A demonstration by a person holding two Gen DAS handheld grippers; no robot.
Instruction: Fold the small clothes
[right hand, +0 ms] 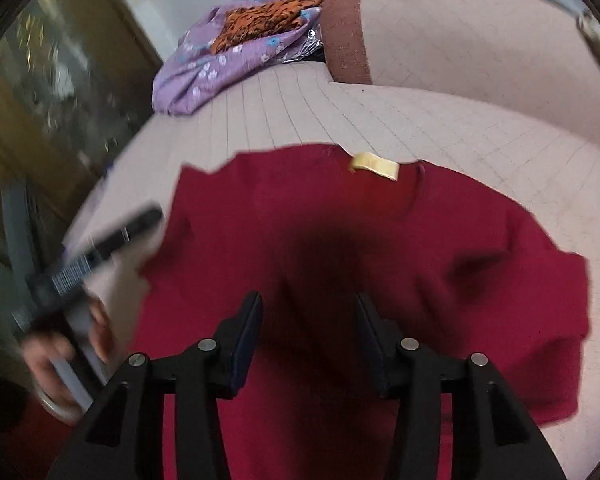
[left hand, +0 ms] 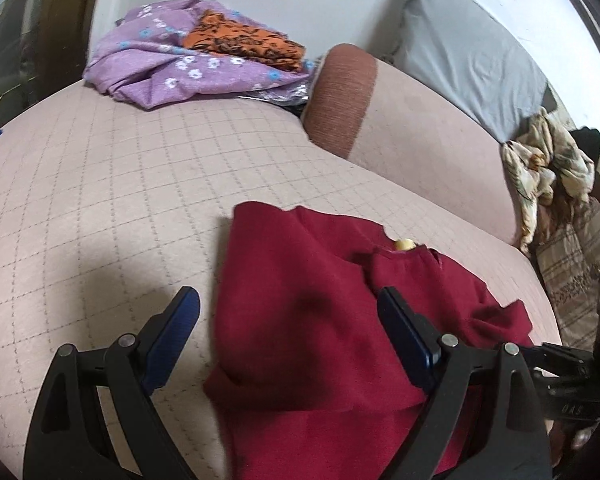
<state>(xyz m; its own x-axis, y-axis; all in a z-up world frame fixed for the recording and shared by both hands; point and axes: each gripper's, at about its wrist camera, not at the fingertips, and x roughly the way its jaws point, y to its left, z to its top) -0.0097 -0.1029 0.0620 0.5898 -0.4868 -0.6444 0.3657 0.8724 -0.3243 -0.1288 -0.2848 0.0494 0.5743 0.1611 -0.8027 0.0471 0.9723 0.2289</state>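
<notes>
Left hand-held gripper (left hand: 288,320) wide apart, right hand-held gripper (right hand: 308,328) apart above red garment (right hand: 340,240), purple cloth pile (left hand: 160,64) beyond

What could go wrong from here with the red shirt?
1. The red shirt lies rumpled, its right sleeve bunched, so a fold now could trap creases.
2. Both the left gripper and the right gripper are open above it, holding nothing; closing here may pinch several layers.
3. The right view is blurred, so aim is uncertain.

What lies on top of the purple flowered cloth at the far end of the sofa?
An orange garment with black print lies on the purple flowered cloth. What the cloth itself covers cannot be seen.
</notes>
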